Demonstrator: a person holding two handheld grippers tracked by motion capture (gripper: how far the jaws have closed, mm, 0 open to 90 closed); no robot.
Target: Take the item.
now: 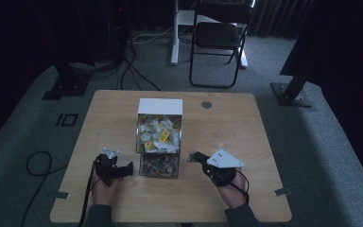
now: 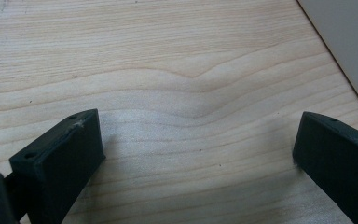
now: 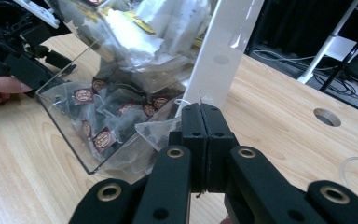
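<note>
high view: left gripper [image 1: 123, 169], jaws wide and empty, sits beside the clear tea-bag dispenser [image 1: 159, 138]. right gripper [image 3: 200, 112], jaws pinched on one tea-bag packet [image 3: 156, 128] at the dispenser's lower tray, should draw it straight out, keeping the pinch firm. one dispenser, two grippers.

Dark room; folding chair [image 1: 219, 35]; grey carpet [image 1: 321, 142]
</note>
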